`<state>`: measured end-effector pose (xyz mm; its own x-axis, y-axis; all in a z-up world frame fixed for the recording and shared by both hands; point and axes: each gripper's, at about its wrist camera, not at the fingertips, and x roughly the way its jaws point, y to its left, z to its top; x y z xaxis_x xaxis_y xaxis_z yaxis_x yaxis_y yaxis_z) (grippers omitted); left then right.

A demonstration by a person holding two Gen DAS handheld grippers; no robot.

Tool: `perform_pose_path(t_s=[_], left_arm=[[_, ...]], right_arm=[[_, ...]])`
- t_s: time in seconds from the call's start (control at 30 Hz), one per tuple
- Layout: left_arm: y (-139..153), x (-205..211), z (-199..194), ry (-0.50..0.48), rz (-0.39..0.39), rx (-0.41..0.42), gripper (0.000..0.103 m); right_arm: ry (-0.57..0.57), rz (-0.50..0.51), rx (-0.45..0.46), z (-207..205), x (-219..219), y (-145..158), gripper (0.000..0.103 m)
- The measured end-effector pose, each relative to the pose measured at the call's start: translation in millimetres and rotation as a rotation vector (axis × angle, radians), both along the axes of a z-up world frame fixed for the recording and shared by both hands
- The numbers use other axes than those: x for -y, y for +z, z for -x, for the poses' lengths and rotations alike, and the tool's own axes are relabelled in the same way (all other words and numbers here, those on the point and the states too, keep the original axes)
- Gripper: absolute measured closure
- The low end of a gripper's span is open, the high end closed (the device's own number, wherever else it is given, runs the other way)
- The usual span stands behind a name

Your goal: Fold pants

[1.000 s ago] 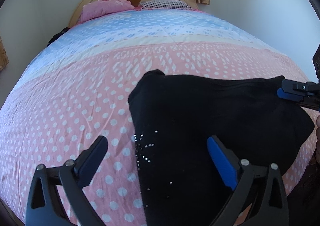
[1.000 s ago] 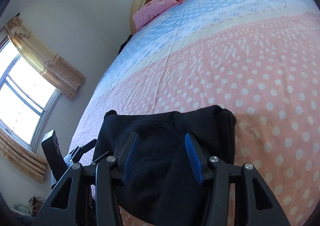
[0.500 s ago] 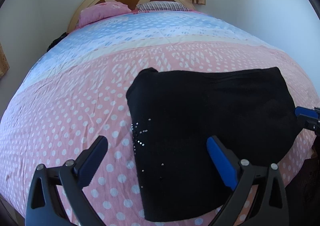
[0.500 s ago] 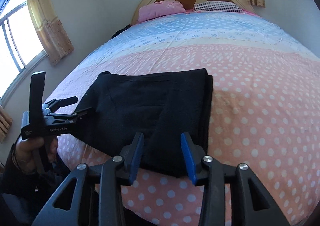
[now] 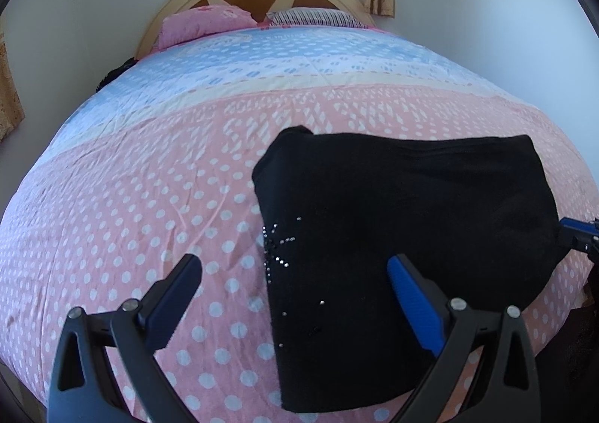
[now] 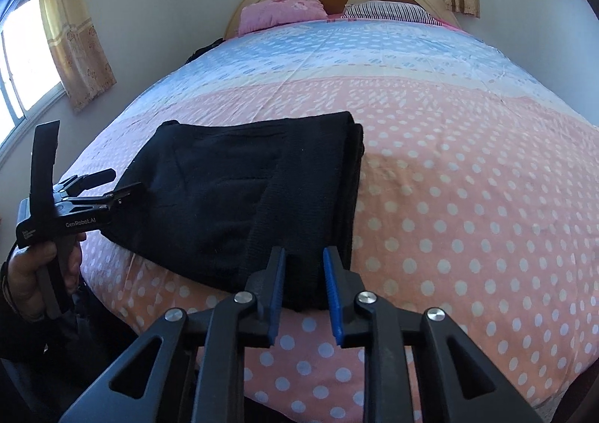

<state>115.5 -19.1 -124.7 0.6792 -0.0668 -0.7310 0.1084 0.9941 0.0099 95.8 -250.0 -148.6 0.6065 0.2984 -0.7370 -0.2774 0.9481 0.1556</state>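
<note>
One pants [image 6: 243, 198] bundle, folded, near bed [image 6: 468, 198] foot edge: right claw [image 6: 304, 290] closing around near corner, left claw [image 5: 295, 295] wide, empty; next, likely firm pinch, another fold.

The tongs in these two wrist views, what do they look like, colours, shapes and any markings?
Both tongs are black plastic with triangular cut-outs, silver pivot bolts and blue ribbed pads. The left tongs appear from the side in the right wrist view, with white "GenRobot.AI" lettering and a black strap above. The right tongs match. The hand holding the left ones wears a dark sleeve.
</note>
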Motion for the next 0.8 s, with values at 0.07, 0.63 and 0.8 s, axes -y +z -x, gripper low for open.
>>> perform_pose_path(t_s=[0.07,0.63,0.8], left_arm=[[-2,-1,-2,0.004,0.021,-0.007,0.0],[-11,-28,-98,0.024,-0.05,-0.104,0.0],[0,-38,-89,0.025,0.013,-0.069,0.0]], right_arm=[[0.002,0.003,-0.008,2,3,-4,0.085],[0.007,-0.057,-0.013,-4,12,-12,0.083],[0.008,-0.118,-0.008,-5,21,-5,0.08]])
